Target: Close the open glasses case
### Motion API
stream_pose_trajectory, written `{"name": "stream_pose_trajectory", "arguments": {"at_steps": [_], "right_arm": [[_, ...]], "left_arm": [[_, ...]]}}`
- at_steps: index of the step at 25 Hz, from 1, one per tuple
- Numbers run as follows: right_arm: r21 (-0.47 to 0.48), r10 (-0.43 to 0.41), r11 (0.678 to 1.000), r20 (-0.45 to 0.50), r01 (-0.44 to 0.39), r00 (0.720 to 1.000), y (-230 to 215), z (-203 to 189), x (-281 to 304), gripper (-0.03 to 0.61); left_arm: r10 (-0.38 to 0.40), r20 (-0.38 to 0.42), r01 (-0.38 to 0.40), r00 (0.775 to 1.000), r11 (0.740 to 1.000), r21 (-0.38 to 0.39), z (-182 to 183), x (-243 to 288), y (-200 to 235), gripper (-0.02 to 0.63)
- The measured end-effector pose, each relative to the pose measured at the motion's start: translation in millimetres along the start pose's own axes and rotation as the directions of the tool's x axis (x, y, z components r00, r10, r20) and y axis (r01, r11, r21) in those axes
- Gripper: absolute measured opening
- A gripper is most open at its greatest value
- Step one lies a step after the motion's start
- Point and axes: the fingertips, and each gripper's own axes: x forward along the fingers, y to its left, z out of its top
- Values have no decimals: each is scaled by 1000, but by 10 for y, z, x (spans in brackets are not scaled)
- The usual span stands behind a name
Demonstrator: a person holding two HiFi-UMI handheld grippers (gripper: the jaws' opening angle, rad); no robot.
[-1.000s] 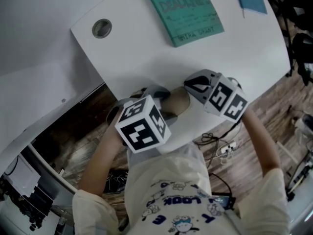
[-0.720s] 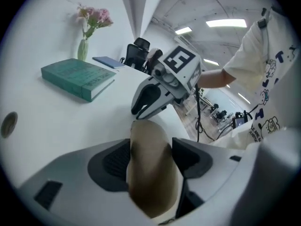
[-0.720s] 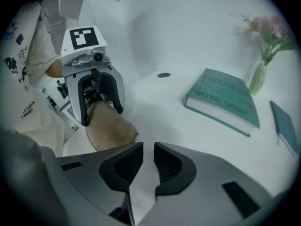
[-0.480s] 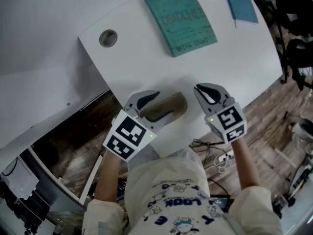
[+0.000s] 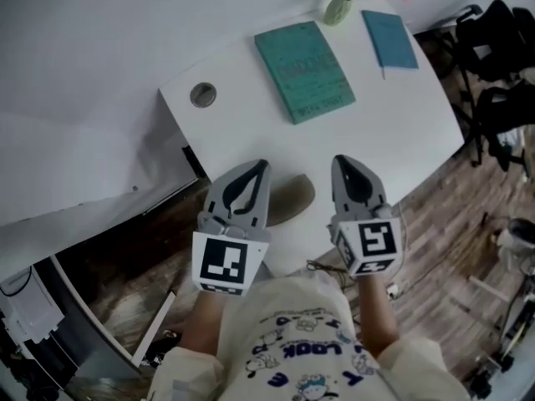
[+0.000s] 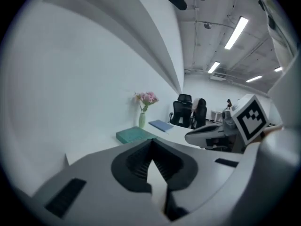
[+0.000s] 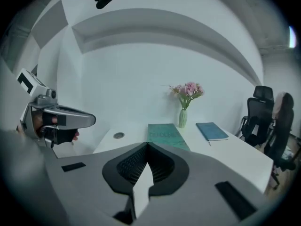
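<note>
OK, your left gripper: jaws just closed, pads together, nothing between them. Your right gripper: same, just closed, empty. You hold both side by side, pointing forward over table. Case lies between them in head view, at table's near edge, lid looks down. Farther out: teal book, blue notebook, vase with pink flowers at far edge. Round grommet near left corner.
</note>
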Motion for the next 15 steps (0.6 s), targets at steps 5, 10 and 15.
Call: {"name": "stream_pose_trajectory", "arguments": {"at_steps": [5,10,15], "right_arm": [[60,-41,998,74,37,996,54,235,-232,3],[102,-69,993,137,55,988,76,360,-473,3],[112,-89,991,182,69,979,106,447,-619,3]], "left_arm": [[134,76,-131,988,990,-52,214,-255,74,2],[197,131,-185,972,978,-94,355,-490,109,2],[242,162,-229,957,969,-97,467,-670,109,2]]}}
